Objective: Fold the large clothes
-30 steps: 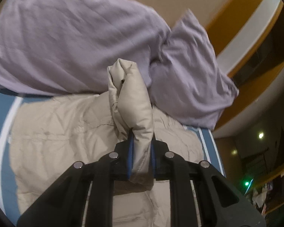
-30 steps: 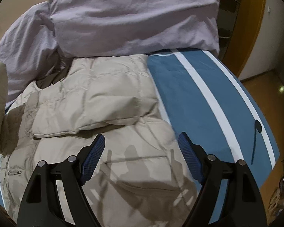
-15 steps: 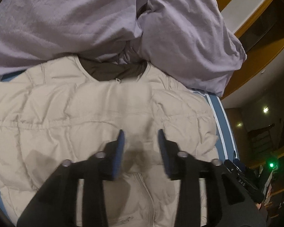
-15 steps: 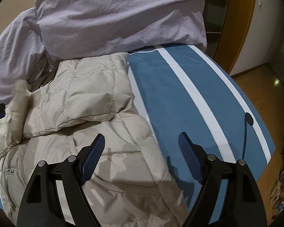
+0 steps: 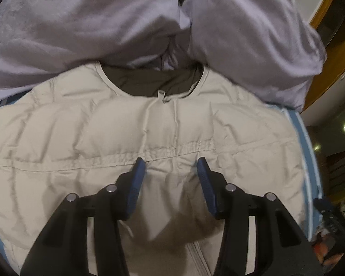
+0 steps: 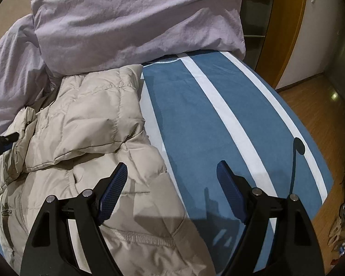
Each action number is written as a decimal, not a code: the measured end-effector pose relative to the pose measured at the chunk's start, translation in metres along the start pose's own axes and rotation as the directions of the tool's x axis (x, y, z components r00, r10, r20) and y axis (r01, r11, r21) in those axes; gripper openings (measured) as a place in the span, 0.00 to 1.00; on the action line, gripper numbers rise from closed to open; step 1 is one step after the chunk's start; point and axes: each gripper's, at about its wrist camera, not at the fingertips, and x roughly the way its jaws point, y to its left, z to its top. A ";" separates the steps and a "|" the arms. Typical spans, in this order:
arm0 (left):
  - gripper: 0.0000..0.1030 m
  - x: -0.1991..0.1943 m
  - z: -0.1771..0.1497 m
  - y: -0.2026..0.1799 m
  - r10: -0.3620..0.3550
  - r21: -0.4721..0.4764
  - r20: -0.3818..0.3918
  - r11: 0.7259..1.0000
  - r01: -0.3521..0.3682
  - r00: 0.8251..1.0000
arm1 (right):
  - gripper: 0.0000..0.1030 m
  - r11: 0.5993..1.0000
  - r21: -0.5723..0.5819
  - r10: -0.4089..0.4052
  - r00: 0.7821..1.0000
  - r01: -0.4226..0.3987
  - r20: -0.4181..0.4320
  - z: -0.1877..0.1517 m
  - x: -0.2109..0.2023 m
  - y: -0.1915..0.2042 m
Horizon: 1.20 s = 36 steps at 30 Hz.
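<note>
A beige quilted down jacket [image 5: 103, 142] lies flat on the bed, dark brown collar lining toward the pillows. My left gripper [image 5: 171, 161] is open and empty, hovering just above the chest near the zipper. In the right wrist view the jacket [image 6: 92, 133] has one sleeve folded across its body. My right gripper [image 6: 172, 168] is open and empty over the jacket's right edge, where it meets the blue sheet.
Two lavender pillows [image 5: 85, 25] [image 6: 138, 23] are piled against the jacket's collar end. The blue sheet with white stripes [image 6: 207, 119] extends right to the bed edge. Wood floor [image 6: 322, 96] and an orange door frame [image 6: 285, 23] lie beyond.
My left gripper has let go of the beige sleeve it held up and opened; the sleeve now lies on the jacket. My right gripper shifted right toward the blue sheet.
</note>
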 end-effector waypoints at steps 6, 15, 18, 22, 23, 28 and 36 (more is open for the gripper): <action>0.48 0.017 -0.004 -0.006 0.064 0.017 -0.001 0.998 -0.064 0.998 | 0.79 1.000 -0.020 0.003 1.000 -0.003 -0.010 0.009 0.007 -0.001; 0.59 -0.044 -0.025 0.014 0.065 0.039 0.077 0.997 -0.069 0.995 | 0.81 0.999 -0.045 0.021 1.000 -0.020 0.014 0.006 -0.006 0.016; 0.64 -0.072 -0.044 0.037 0.079 0.016 0.098 0.997 -0.081 0.992 | 0.82 0.998 -0.055 0.027 1.000 -0.027 0.001 -0.001 -0.010 0.025; 0.66 -0.100 -0.072 0.074 0.119 -0.025 0.097 0.993 -0.117 0.988 | 0.85 0.997 -0.069 0.036 0.999 -0.037 -0.013 -0.014 -0.018 0.031; 0.66 -0.108 -0.083 0.087 0.128 -0.043 0.094 0.991 -0.125 0.987 | 0.85 0.997 -0.069 0.041 0.999 -0.042 -0.022 -0.018 -0.020 0.031; 0.69 -0.144 -0.135 0.141 0.157 -0.107 0.088 0.983 -0.147 0.984 | 0.85 0.994 -0.073 0.070 0.994 -0.076 -0.082 -0.042 -0.028 0.016; 0.69 -0.173 -0.218 0.208 0.137 -0.202 0.019 0.971 -0.130 0.990 | 0.72 0.990 -0.022 0.134 0.967 -0.142 -0.217 -0.085 -0.031 -0.032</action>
